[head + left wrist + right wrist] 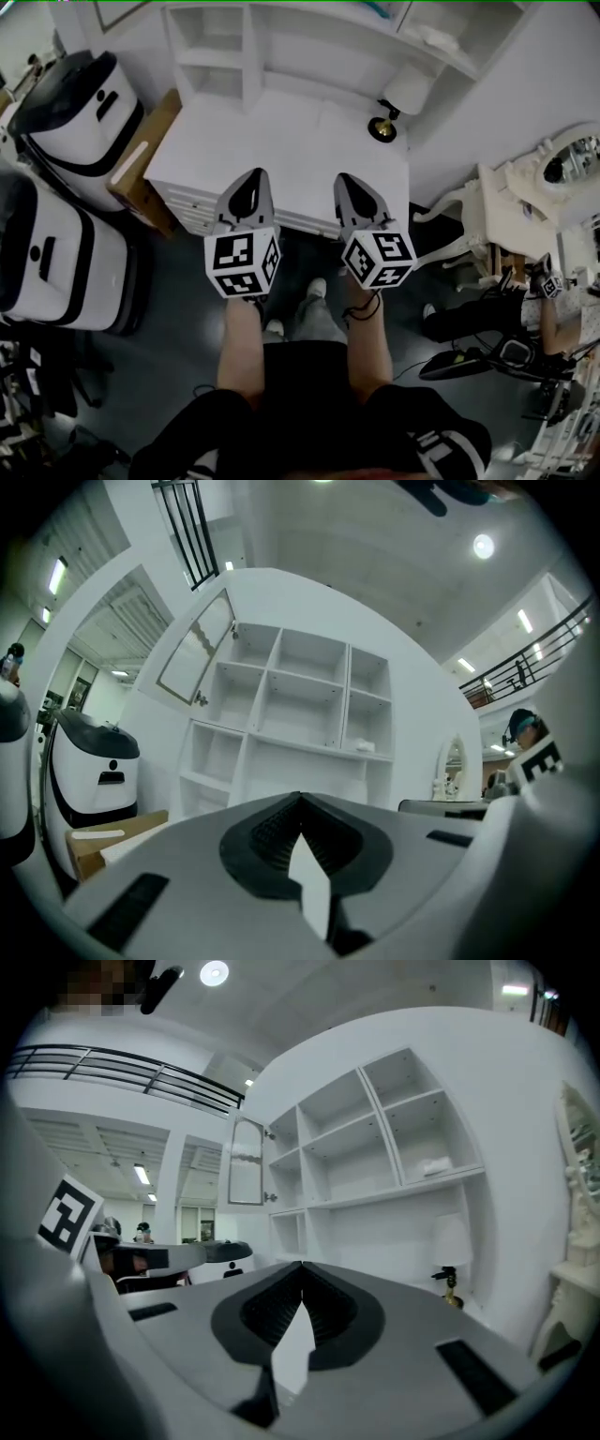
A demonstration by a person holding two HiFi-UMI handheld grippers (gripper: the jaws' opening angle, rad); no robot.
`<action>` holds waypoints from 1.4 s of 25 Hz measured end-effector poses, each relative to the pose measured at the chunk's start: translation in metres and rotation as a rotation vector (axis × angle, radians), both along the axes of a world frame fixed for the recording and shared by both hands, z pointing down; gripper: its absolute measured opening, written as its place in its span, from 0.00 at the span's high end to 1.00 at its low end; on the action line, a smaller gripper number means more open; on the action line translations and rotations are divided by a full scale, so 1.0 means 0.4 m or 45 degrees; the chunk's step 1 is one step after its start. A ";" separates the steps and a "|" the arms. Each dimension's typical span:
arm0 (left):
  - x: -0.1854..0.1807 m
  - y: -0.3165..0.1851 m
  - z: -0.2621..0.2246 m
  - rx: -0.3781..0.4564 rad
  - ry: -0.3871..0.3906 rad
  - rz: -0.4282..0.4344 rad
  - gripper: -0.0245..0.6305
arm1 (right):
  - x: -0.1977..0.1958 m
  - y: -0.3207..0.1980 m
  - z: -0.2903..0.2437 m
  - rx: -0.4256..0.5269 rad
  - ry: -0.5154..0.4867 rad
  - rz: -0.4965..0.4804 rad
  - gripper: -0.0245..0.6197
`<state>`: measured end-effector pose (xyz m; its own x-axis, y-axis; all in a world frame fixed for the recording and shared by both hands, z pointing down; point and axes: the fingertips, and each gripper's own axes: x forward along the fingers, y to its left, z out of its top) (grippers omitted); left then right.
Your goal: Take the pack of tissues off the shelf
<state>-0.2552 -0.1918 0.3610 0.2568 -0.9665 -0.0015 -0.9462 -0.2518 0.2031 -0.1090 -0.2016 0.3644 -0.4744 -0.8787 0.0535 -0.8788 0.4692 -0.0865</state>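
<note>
shelf unit (309,696): white, along the back edge of the surface; open compartments, all bare as far as seen except one; glazed door at upper left swung open.
surface (272,141): bare apart from a lamp at the back right corner; probably calls for a lean over the front edge.
lamp (451,1241): below the target compartment; best avoided on the way in.
left hand-held gripper (301,799): jaws pressed together, empty.
right hand-held gripper (302,1266): jaws together, empty; worth opening wide before reaching in, level.
pack of tissues (366,746): small, white, in the lower right compartment, near the shelf board's right end.
</note>
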 end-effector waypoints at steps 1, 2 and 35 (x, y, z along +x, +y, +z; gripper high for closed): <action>0.020 -0.014 0.003 0.000 -0.011 0.009 0.95 | 0.046 -0.021 0.002 -0.005 -0.012 0.047 0.93; 0.039 -0.030 0.005 0.000 -0.028 0.016 0.95 | 0.098 -0.041 0.005 -0.010 -0.032 0.103 0.93; 0.569 -0.584 -0.136 0.099 -0.054 0.222 0.95 | 0.649 -0.550 -0.141 0.215 0.008 0.323 0.93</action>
<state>-0.0275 -0.4253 0.3067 0.4220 -0.9046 -0.0602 -0.8941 -0.4262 0.1377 0.1505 -0.4216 0.3080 -0.2388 -0.9658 -0.1011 -0.9701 0.2419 -0.0198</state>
